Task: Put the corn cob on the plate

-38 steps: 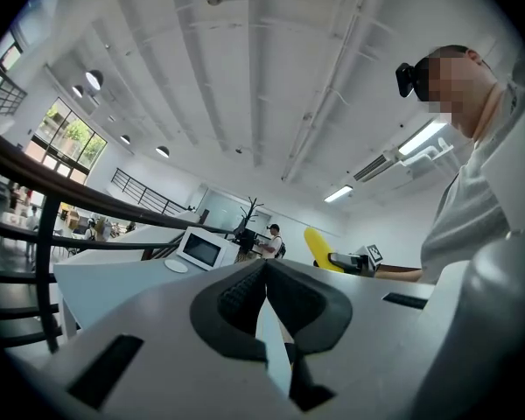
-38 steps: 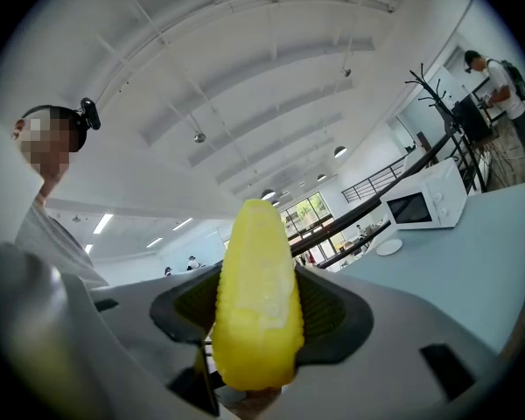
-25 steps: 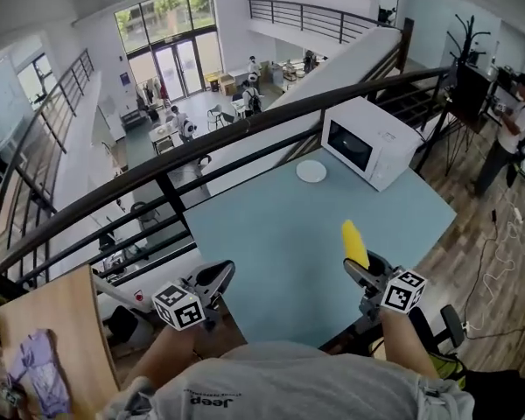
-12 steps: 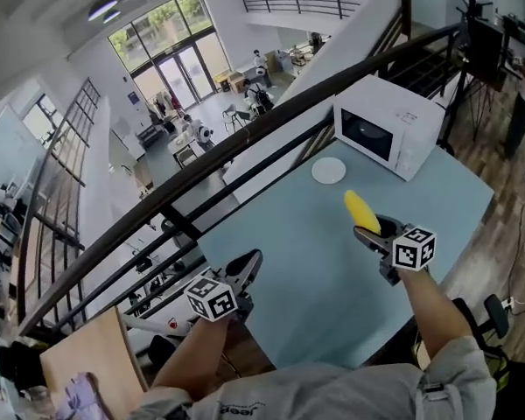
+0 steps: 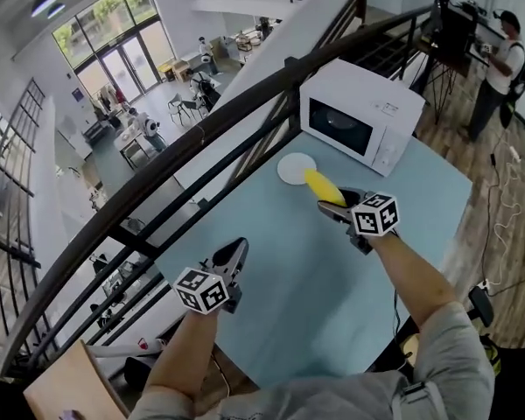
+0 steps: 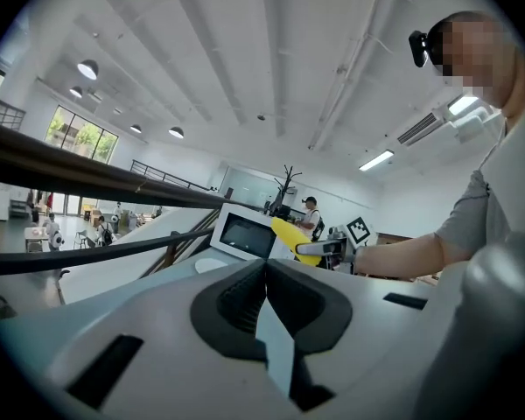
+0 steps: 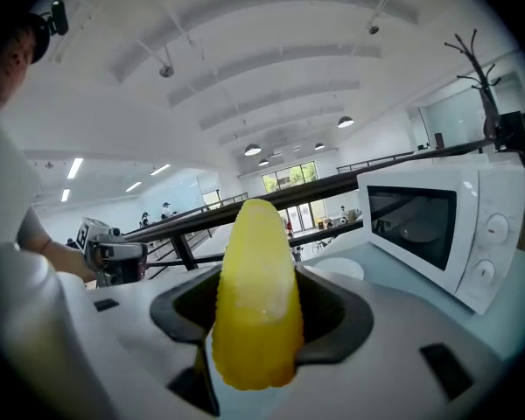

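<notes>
- My right tongs grip the corn cob; my left tongs are closed and empty.
- A pale blue table holds a white plate and a microwave, beside a balcony railing.

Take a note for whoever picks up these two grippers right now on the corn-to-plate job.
Right gripper: shut on the corn cob, held off the table, tip toward the plate.
Left gripper: shut, empty, over the table's near side.
Plate: empty, on the table before the microwave.
Done: cob picked up. Left: bring it over the plate, set it down, open the jaws.
</notes>
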A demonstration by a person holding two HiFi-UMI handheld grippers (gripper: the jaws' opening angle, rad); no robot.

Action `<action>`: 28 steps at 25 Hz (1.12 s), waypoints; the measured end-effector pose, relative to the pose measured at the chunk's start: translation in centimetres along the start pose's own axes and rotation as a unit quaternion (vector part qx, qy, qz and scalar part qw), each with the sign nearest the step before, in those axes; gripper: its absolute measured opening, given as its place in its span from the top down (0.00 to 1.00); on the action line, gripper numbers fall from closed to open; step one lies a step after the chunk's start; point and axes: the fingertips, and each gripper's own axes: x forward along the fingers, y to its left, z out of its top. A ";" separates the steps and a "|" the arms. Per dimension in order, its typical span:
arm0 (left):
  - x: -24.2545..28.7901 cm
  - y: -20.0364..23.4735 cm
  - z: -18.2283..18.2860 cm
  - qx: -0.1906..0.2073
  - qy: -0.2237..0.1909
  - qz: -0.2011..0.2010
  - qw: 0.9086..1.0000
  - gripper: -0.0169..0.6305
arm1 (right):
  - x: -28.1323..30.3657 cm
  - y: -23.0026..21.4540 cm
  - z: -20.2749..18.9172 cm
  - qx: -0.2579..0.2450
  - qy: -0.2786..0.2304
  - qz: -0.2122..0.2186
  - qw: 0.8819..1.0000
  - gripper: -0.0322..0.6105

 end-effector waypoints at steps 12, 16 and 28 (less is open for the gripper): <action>9.7 8.3 -2.7 -0.001 0.013 -0.002 1.000 0.94 | 13.7 -11.1 -1.8 -0.041 0.097 -0.035 0.994 0.55; 12.1 10.0 -3.5 -0.002 0.014 -0.007 1.000 0.94 | 16.9 -14.4 -2.7 -0.050 0.122 -0.053 0.990 0.55; 16.3 12.2 -5.6 -0.003 0.017 -0.027 0.999 0.94 | 22.2 -18.8 -5.3 -0.088 0.185 -0.081 0.976 0.55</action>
